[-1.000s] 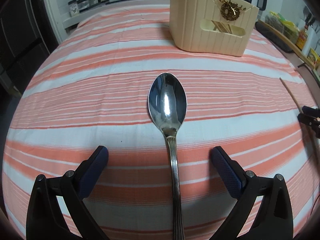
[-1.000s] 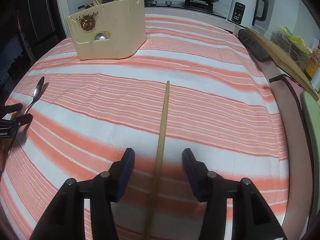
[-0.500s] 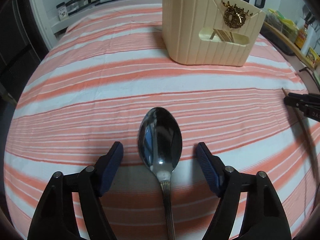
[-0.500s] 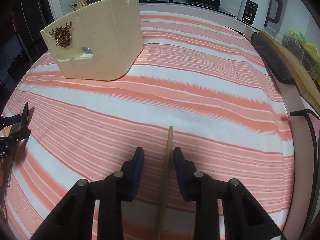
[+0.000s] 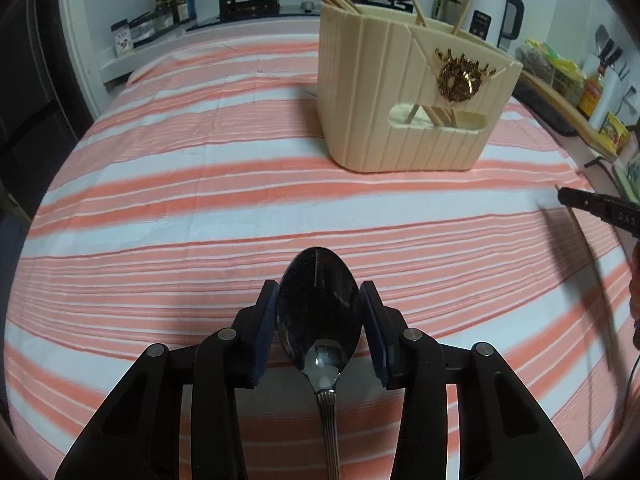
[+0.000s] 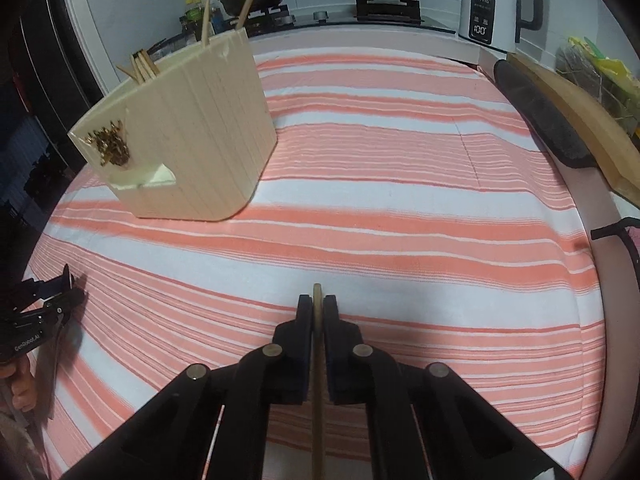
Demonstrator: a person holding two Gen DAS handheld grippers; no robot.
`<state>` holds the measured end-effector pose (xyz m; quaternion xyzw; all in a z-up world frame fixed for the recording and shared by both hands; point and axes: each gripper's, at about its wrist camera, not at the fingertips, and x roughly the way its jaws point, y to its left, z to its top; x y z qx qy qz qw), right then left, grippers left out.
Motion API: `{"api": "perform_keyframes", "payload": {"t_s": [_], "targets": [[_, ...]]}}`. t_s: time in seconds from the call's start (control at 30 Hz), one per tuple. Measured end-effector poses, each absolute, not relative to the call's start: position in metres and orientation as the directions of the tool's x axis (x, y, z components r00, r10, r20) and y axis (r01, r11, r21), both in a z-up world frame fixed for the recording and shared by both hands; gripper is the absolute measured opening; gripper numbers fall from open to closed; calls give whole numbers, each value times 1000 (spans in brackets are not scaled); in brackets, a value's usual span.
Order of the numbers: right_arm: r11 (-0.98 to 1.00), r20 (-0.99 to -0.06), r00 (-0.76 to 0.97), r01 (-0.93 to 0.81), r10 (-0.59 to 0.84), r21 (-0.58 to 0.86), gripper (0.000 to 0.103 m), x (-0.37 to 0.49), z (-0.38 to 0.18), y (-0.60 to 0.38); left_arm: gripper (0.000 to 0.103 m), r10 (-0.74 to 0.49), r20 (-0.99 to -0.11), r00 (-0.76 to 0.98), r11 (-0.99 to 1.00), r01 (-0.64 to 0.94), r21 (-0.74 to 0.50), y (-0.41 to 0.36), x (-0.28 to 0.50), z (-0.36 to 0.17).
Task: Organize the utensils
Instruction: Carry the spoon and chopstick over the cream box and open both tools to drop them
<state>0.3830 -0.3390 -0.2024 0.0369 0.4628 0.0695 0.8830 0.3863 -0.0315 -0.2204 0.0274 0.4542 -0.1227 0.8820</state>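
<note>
Cream holder (image 5: 404,120) far and right of left gripper (image 5: 319,322) closing around spoon (image 5: 318,312) bowl, far-left of right gripper (image 6: 318,312) clamped on chopstick (image 6: 318,380), long axes running near-to-far.

Your left gripper (image 5: 319,312) is pointing down and its jaws are closing around the spoon (image 5: 318,320). Your right gripper (image 6: 317,310) is pointing down too, squeezing the chopstick (image 6: 318,380) tight.
</note>
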Motion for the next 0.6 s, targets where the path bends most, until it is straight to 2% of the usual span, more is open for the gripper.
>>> {"api": "perform_keyframes", "payload": {"t_s": [0.33, 0.6], "targets": [[965, -649, 715, -166, 259, 201, 5, 319, -115, -323, 41, -284, -688, 668, 953, 274, -128, -15, 342, -146], [953, -547, 782, -207, 297, 221, 6, 268, -76, -322, 41, -329, -611, 720, 942, 297, -157, -4, 306, -108]]}}
